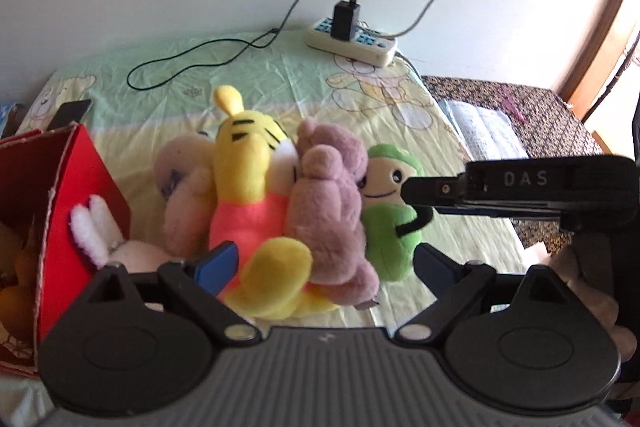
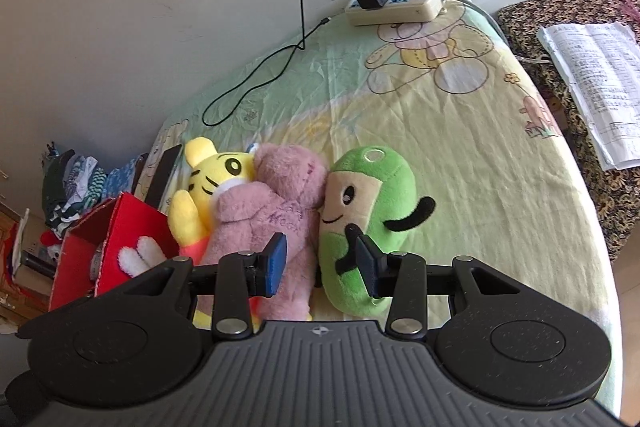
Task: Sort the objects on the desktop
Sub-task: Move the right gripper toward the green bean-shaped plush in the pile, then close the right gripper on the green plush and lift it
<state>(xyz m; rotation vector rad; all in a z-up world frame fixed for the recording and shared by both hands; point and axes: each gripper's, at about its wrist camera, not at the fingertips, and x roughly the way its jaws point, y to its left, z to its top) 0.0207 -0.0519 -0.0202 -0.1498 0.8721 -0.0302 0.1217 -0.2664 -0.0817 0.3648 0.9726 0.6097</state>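
A pile of plush toys lies on the bed sheet: a yellow tiger [image 1: 248, 171] [image 2: 212, 175], a mauve bear [image 1: 328, 215] [image 2: 276, 211], a green bean doll [image 1: 390, 223] [image 2: 372, 211] and a pale pink plush [image 1: 184, 187]. A red box [image 1: 76, 195] [image 2: 120, 239] stands to the left with a white-eared rabbit plush [image 1: 100, 235] beside it. My left gripper [image 1: 324, 263] is open around the tiger's foot and the bear. My right gripper [image 2: 322, 265] is open, its jaws either side of the green doll's left edge. It also shows in the left wrist view [image 1: 412, 191], by the doll's head.
A power strip [image 1: 352, 41] [image 2: 396, 1] with a black charger and a looping cable [image 1: 192, 59] lies at the back by the wall. A dark phone [image 1: 70, 113] lies behind the box. Papers [image 2: 596, 75] lie on a patterned surface to the right.
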